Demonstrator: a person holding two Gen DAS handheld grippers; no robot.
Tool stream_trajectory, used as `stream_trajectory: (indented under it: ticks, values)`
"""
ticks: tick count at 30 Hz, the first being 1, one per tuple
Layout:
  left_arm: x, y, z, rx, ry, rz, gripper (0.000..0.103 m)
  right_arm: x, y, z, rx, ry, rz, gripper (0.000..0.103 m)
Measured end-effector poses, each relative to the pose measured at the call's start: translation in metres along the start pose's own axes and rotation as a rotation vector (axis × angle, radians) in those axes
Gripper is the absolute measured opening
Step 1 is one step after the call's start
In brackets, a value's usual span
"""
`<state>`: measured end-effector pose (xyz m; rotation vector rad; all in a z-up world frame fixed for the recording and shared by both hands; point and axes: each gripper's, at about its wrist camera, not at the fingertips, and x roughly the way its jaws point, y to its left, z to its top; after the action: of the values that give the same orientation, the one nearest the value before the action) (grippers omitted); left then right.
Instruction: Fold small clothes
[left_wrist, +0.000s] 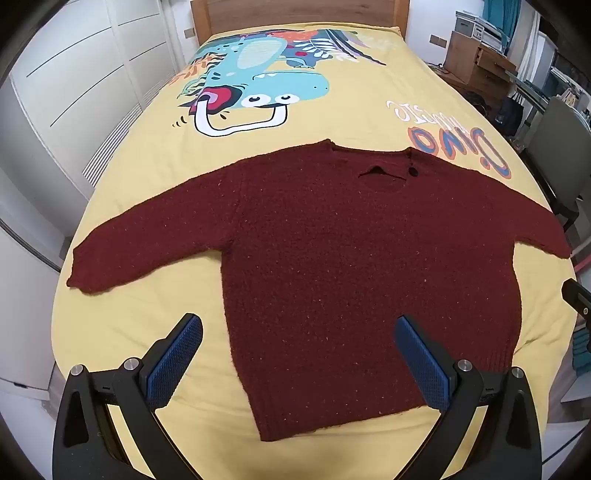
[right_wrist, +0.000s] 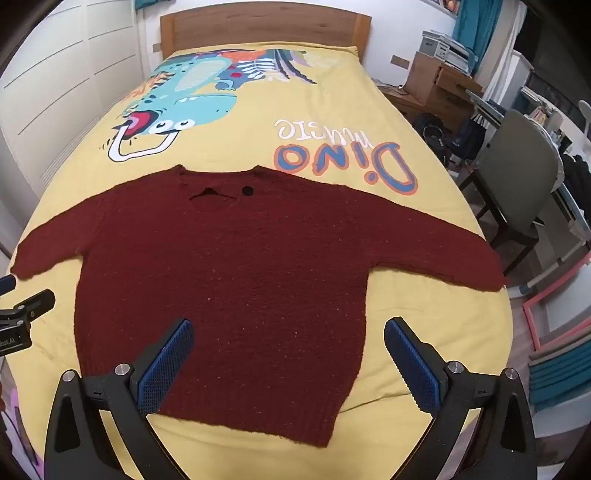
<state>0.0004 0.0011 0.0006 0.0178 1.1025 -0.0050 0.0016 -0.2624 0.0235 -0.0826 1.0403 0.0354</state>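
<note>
Here the maroon sweater (left_wrist: 347, 266) lies flat on the yellow bed (left_wrist: 155, 155), nothing hidden, with left tongs (left_wrist: 297, 334) and right tongs (right_wrist: 288, 336) spread empty above its hem.

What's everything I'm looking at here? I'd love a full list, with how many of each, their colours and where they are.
Sweater: one, dark red knit, spread flat on the bed, sleeves out to both sides, hem nearest the cameras.
Bedspread: one, yellow with a teal dinosaur print and "Dino music" lettering, covering the bed.
Headboard: one, brown wood, far end of the bed.
Wardrobe doors: white, along the left of the bed.
Chair: one, grey-green with dark legs, right of the bed.
Left gripper: one, black with blue pads, open, above the hem.
Right gripper: one, black with blue pads, open, above the hem.
</note>
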Motion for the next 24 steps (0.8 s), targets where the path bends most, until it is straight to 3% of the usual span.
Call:
stream_trajectory:
  ticks: [1,8,19,24]
  values:
    - [-0.001,-0.002,0.000,0.015,-0.007,0.028,0.102,0.000,0.000,0.000,0.000,0.006,0.000,0.102]
    - [-0.004,-0.005,0.000,0.000,-0.013,0.040,0.102,0.001,0.001,0.000,-0.007,0.004,0.000,0.102]
    - [0.000,0.008,-0.005,-0.017,-0.002,0.004,0.102,0.000,0.003,-0.001,-0.018,0.009,-0.012,0.102]
    - [0.001,0.010,-0.005,-0.022,0.000,0.021,0.102,0.000,0.002,-0.001,-0.024,0.012,-0.018,0.102]
